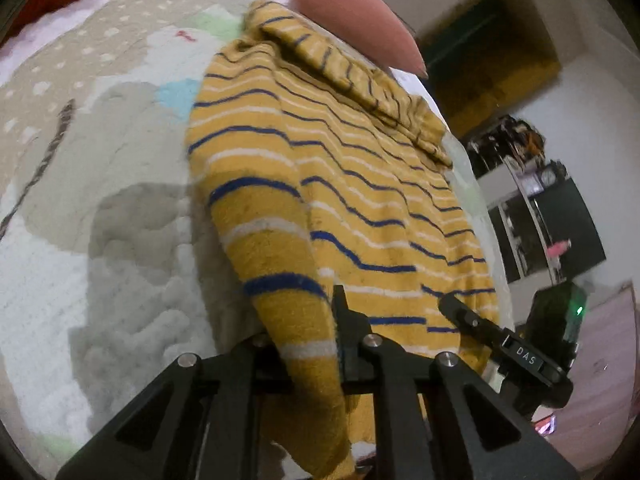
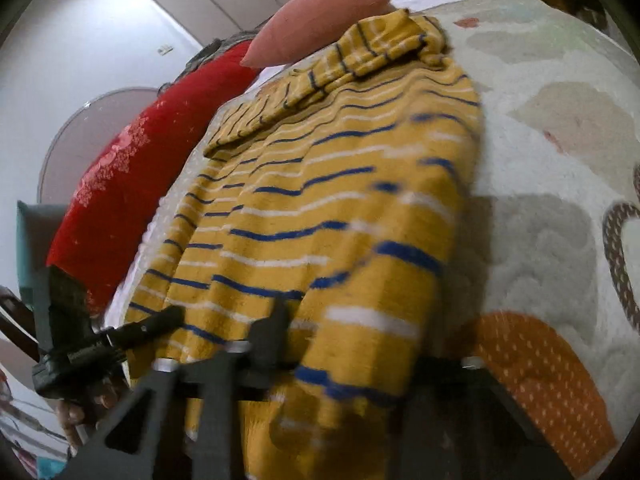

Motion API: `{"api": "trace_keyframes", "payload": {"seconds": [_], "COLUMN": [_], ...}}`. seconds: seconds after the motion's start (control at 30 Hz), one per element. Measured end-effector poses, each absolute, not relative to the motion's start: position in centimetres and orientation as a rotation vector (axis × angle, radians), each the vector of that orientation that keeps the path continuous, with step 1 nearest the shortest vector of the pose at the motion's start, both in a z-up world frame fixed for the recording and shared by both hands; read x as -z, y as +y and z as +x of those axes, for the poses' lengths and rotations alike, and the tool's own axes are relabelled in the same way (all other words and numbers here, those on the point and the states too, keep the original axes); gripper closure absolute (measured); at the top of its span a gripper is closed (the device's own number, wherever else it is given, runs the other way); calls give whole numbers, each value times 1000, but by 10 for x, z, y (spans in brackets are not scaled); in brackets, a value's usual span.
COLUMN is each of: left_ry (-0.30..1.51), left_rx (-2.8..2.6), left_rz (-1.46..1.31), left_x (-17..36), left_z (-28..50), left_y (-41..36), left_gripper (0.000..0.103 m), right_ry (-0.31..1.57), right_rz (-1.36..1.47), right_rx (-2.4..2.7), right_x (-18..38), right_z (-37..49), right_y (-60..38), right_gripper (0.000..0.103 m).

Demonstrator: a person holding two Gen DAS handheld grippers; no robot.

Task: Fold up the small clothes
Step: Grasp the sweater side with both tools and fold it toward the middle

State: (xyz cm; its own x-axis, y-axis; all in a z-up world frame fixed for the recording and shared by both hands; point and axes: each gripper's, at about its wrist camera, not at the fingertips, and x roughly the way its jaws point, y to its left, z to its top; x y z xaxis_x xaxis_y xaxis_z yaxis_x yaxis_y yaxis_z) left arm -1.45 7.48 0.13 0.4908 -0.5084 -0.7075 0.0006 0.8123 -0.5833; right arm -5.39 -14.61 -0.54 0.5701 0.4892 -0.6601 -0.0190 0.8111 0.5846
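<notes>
A small yellow sweater (image 1: 344, 184) with blue and white stripes lies on a patterned quilt (image 1: 100, 160). Its far end is folded over near the pillow. My left gripper (image 1: 316, 340) is shut on the sweater's near left corner, and the cloth drapes down between its fingers. My right gripper (image 2: 340, 360) is shut on the sweater's (image 2: 320, 200) near right corner, with the cloth hanging over its right finger. The right gripper (image 1: 472, 320) also shows in the left wrist view at the hem, and the left gripper (image 2: 152, 328) shows in the right wrist view.
A pink pillow (image 1: 352, 20) lies beyond the sweater's far end. A red pillow (image 2: 132, 184) lies along the bed's side. The quilt (image 2: 560, 160) extends on both sides of the sweater. Dark shelves (image 1: 540, 200) stand in the room beyond the bed.
</notes>
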Motion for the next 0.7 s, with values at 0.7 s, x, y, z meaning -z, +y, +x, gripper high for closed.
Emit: {"api": "trace_keyframes", "payload": {"seconds": [0.7], "left_ry": [1007], "left_rx": [333], "left_rz": [-640], "left_x": [-20], "left_z": [-108], "left_y": [92], "left_gripper": [93], "right_ry": [962], "right_rz": [622], "right_rx": [-442], "right_x": [2], "right_z": [-165], "right_y": [-168], "right_gripper": [92]}}
